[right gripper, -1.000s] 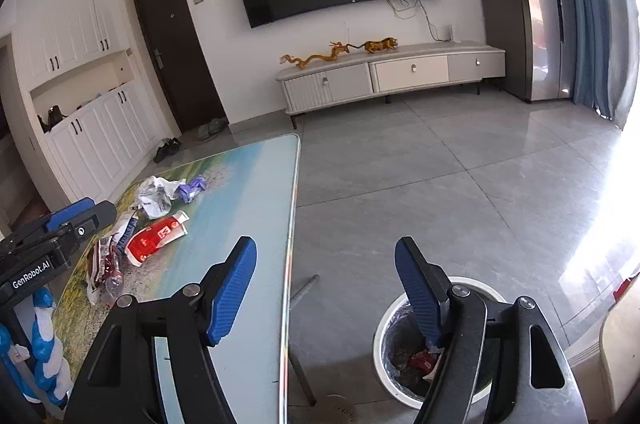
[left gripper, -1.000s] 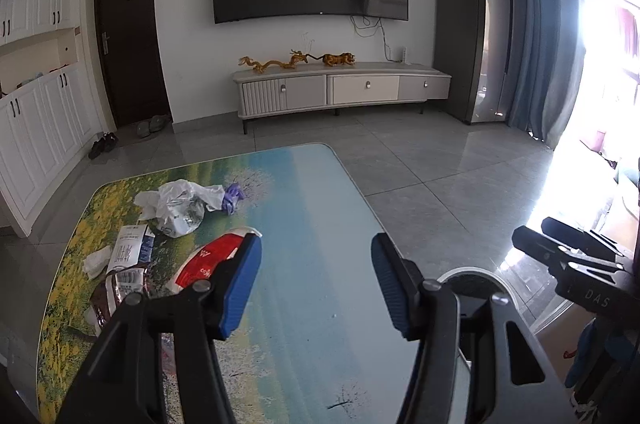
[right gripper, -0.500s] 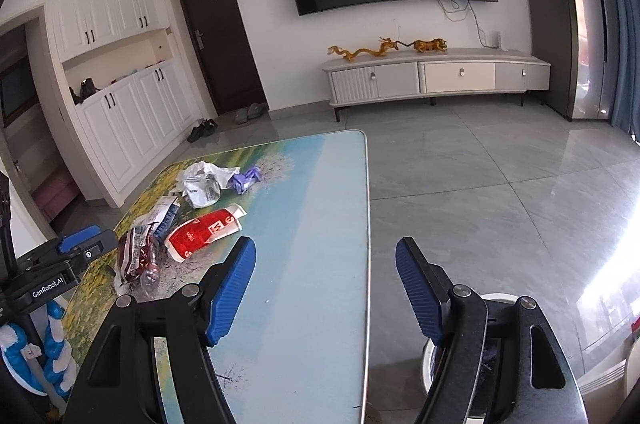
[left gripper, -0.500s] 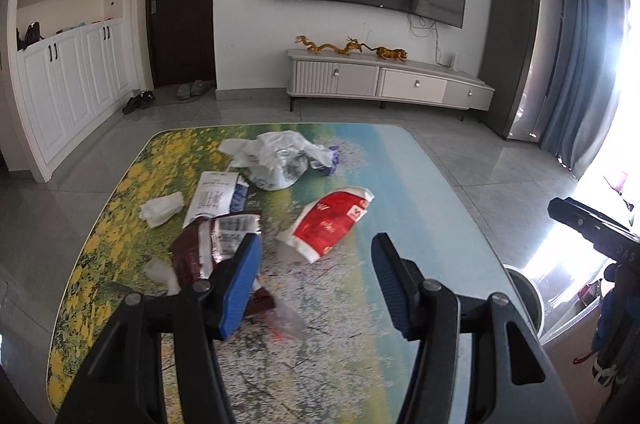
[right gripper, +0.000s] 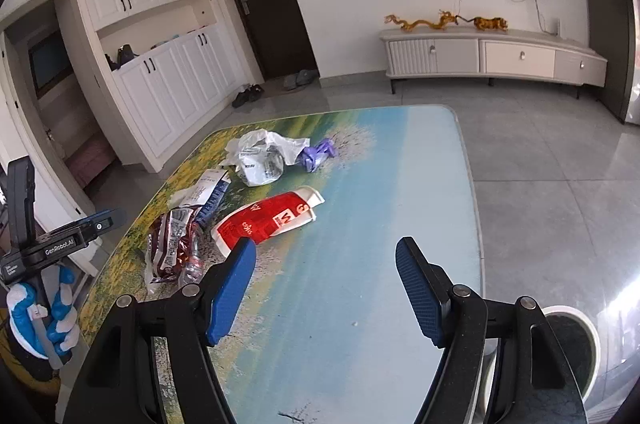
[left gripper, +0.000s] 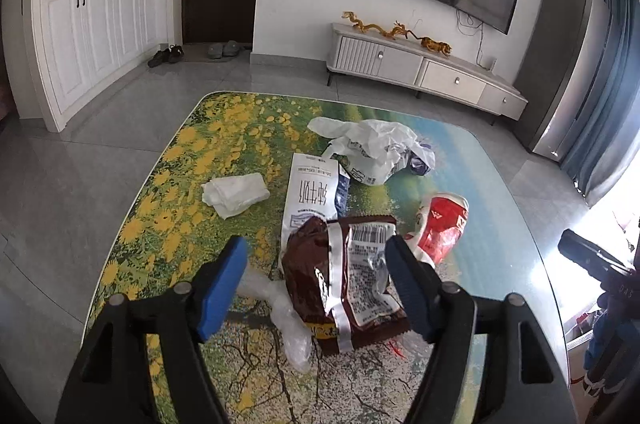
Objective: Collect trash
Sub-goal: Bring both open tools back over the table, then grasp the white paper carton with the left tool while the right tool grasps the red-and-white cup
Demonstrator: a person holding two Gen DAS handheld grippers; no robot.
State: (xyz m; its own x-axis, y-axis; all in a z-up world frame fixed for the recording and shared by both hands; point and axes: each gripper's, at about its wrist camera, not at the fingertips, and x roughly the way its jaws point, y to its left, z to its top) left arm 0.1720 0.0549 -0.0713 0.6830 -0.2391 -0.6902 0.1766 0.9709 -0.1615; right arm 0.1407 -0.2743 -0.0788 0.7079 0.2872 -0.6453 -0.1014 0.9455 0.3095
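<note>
Left wrist view looked steeply down on the table (left gripper: pixel 496 191), and the left gripper (left gripper: pixel 316 278) hung over the litter with its jaws just having widened. A brown snack wrapper (left gripper: pixel 340 276) lay between the blue pads, nearer the right pad, but neither pad pressed on it, so nothing was held. A clear plastic scrap (left gripper: pixel 280 308) trailed from under the wrapper. Just beyond lay a white milk carton (left gripper: pixel 308 195), a red paper cup (left gripper: pixel 440 224) flattened on its side, a crumpled white plastic bag (left gripper: pixel 372 151) and, off to the left, a folded tissue (left gripper: pixel 234 193).

From the right wrist view, the right gripper (right gripper: pixel 326 288) tilted down over bare tabletop, jaws wide and empty, the red cup just past its left pad. At the left edge a gloved hand (right gripper: pixel 40 316) gripped the other tool's handle. A white waste bin (right gripper: pixel 576 340) stood on the floor at lower right, beside the table.
</note>
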